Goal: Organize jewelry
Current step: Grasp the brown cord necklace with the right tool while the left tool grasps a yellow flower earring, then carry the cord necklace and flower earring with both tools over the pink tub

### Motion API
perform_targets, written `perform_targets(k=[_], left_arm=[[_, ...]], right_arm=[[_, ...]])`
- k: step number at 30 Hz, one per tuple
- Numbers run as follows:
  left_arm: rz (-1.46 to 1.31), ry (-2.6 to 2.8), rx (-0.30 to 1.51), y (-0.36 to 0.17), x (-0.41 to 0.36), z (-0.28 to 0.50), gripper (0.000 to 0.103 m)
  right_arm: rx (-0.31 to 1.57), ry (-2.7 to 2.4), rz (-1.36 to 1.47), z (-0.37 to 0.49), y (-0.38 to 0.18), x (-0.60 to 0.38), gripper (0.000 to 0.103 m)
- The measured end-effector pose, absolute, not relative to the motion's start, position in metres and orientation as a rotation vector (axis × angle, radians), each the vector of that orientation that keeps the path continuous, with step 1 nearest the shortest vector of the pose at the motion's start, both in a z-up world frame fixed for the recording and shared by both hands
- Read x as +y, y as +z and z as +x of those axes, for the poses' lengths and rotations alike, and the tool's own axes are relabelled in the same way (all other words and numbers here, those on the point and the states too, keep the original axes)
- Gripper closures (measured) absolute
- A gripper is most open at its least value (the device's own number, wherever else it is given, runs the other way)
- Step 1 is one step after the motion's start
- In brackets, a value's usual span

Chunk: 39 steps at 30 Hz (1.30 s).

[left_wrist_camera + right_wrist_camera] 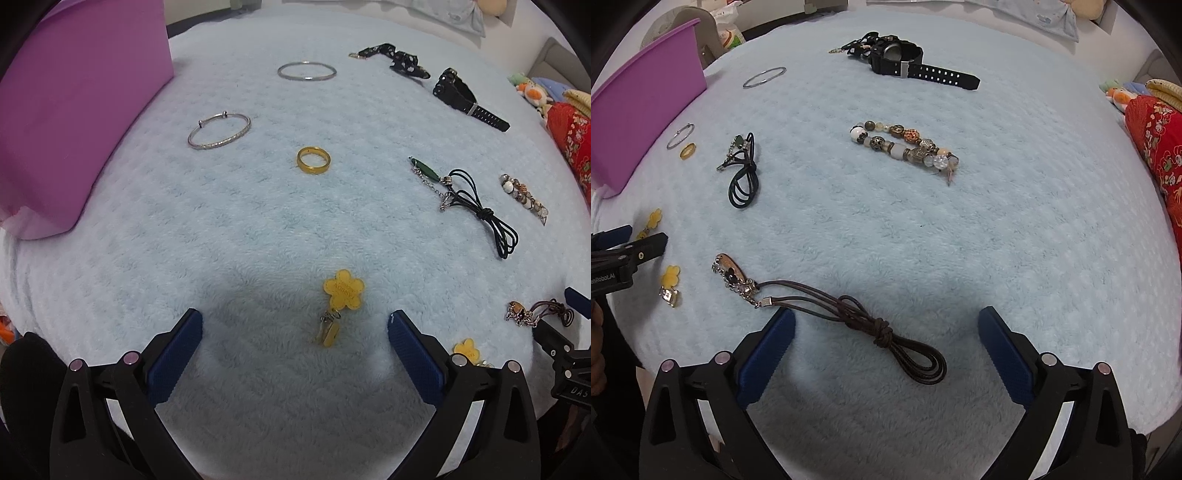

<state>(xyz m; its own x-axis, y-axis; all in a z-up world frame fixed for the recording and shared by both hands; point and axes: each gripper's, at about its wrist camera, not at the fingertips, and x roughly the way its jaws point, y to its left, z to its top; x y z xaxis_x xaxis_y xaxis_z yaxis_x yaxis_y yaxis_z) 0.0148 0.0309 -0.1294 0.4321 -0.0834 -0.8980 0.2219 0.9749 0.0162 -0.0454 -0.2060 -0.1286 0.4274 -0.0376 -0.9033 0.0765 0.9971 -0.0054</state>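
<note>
Jewelry lies spread on a pale blue fleece blanket (258, 229). My left gripper (295, 325) is open, its blue pads either side of a yellow flower earring (342, 290). A second yellow flower earring (466, 349) lies by its right finger. Farther off are a gold ring (313, 160) and two silver bangles (218, 131) (306, 71). My right gripper (886, 321) is open over a brown cord necklace (879, 326) with a metal pendant. A beaded bracelet (905, 146), a black watch (908, 66) and a black cord necklace (742, 173) lie beyond.
A purple box (70, 110) stands at the left on the blanket. Red patterned fabric (1156, 147) and soft toys (532, 92) lie at the right edge. The other gripper (624, 254) shows at the left of the right wrist view.
</note>
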Motion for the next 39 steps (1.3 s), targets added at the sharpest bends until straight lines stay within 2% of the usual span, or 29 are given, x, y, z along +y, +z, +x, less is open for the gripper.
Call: perform_targets(k=[4,7,10,11,13,14,16,17,19,20,21,22,23,24,29,39], left_arm=[[0.136,-0.197,1.101,-0.128,0.031,0.012,0.006],[0.136,-0.203,1.097,-0.125,0.032,0.011,0.011],[0.138,-0.216,1.088,-0.121,0.030,0.009,0.021],[0.138,-0.228,1.085,-0.120,0.029,0.009,0.028],[0.160,-0.239,1.072,-0.117,0.023,0.008,0.036],[0.171,-0.244,1.068,-0.117,0.021,0.008,0.041],[0.171,-0.267,1.062,-0.115,0.018,0.008,0.054],[0.173,-0.266,1.058,-0.114,0.017,0.008,0.065],[0.164,-0.273,1.062,-0.114,0.018,0.010,0.069],[0.157,-0.272,1.061,-0.113,0.019,0.011,0.075],[0.153,-0.271,1.060,-0.112,0.021,0.011,0.090],[0.145,-0.272,1.061,-0.111,0.023,0.012,0.089],[0.133,-0.278,1.064,-0.111,0.024,0.013,0.089],[0.119,-0.281,1.064,-0.110,0.026,0.013,0.089],[0.094,-0.296,1.059,-0.104,0.026,0.010,0.089],[0.055,-0.331,1.001,-0.066,0.028,0.006,0.089]], right_arm=[[1.101,-0.085,0.024,-0.049,-0.125,-0.204,0.009],[1.104,-0.098,0.003,-0.047,-0.123,-0.200,0.010],[1.096,-0.098,-0.015,-0.048,-0.124,-0.200,0.011],[1.098,-0.092,-0.005,-0.048,-0.124,-0.202,0.012],[1.095,-0.078,-0.007,-0.050,-0.124,-0.201,0.018],[1.091,-0.068,-0.014,-0.050,-0.123,-0.199,0.025],[1.082,-0.045,-0.040,-0.051,-0.121,-0.192,0.035],[1.080,-0.034,-0.041,-0.052,-0.121,-0.190,0.042],[1.077,-0.013,-0.043,-0.053,-0.119,-0.186,0.051],[1.073,0.003,-0.039,-0.053,-0.118,-0.184,0.060],[1.070,0.014,-0.036,-0.053,-0.117,-0.183,0.068],[1.066,0.018,-0.040,-0.053,-0.116,-0.181,0.071],[1.063,0.029,-0.041,-0.053,-0.116,-0.179,0.083],[1.063,0.048,-0.033,-0.054,-0.115,-0.178,0.089],[1.054,0.050,0.024,-0.058,-0.113,-0.181,0.096],[0.971,0.095,0.148,-0.063,-0.082,-0.187,0.097]])
